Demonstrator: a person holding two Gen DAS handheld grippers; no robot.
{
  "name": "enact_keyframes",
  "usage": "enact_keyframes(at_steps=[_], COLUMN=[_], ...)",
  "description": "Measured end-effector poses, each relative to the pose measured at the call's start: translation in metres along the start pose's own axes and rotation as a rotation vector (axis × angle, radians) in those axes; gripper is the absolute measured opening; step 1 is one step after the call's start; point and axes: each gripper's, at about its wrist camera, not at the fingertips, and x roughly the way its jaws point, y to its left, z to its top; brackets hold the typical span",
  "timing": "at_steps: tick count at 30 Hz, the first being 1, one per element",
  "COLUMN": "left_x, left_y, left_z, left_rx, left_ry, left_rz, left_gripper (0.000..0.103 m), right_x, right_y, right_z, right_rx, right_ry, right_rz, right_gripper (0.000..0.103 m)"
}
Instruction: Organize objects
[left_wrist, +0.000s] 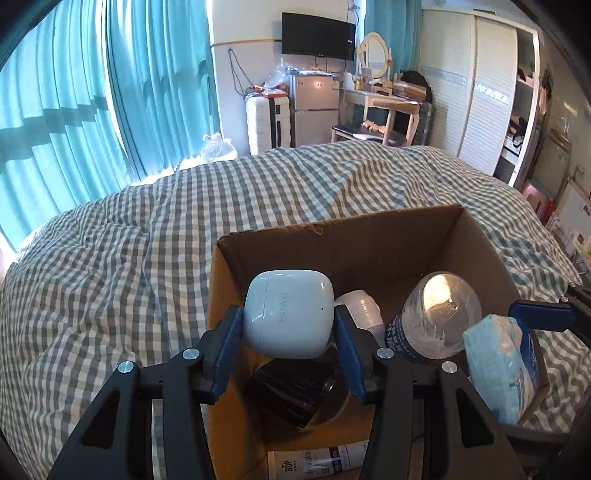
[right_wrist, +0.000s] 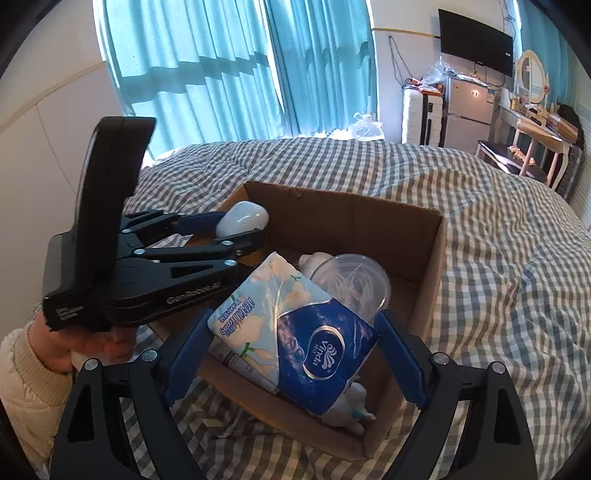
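Left claw (left_wrist: 288, 325) gripping earbud case (left_wrist: 288, 314), right claw (right_wrist: 295, 354) gripping tissue pack (right_wrist: 295, 332): lower both well inside cardboard box (left_wrist: 332, 236) before releasing.

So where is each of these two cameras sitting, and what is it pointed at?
Left wrist: rides on the left gripper, looking past its fingers, shut on a white earbud case, into the box.
Right wrist: rides on the right gripper, which holds a tissue pack over the box; the person's left hand shows.
Shared: box, case, pack, checked bed.
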Motion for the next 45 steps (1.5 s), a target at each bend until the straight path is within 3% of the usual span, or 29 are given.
enact_keyframes(at_steps=[6,11,13,15,20,29,40,45], left_x=[0.003,-0.002,-0.008,-0.017,-0.043,-0.117,-0.225,-0.268], left_y=[0.0,0.002,0.002,0.001,-0.001,-0.02,-0.035,-0.04], left_z=[-0.003,-0.007,-0.006,-0.006,-0.004,0.005,-0.007,-0.016], left_rx=[-0.007,-0.02,-0.017,-0.025,-0.029,0.015,0.008,0.005], left_ry=[-0.002,0.004,-0.015,-0.034,-0.059,-0.154,-0.299,-0.373], left_rz=[-0.019,-0.017,-0.002,-0.008,-0.01,0.048,0.129,0.169], left_gripper=[0.051,0.055,0.071,0.078,0.084,0.091,0.102,0.103], right_x=[0.007,-0.001,-0.006,-0.012,-0.034,-0.088,-0.173,-0.218], right_y=[0.01,0.014,0.013,0.01,0.006,0.009,0.043,0.06], right_z=[-0.008,-0.012,-0.013,-0.014,-0.02,-0.013,-0.017,-0.022], right_rx=[-0.046,-0.056,-0.047,-0.032,0.014,0.031,0.03,0.038], right_ry=[0.016,-0.011,-0.022,-0.041,-0.072,-0.165,-0.3,-0.387], right_rz=[0.013,0.014,0.015,-0.01,-0.065,-0.213,-0.267,-0.231], right_gripper=[0.089,0.097,0.098,0.098,0.098,0.098,0.098,0.1])
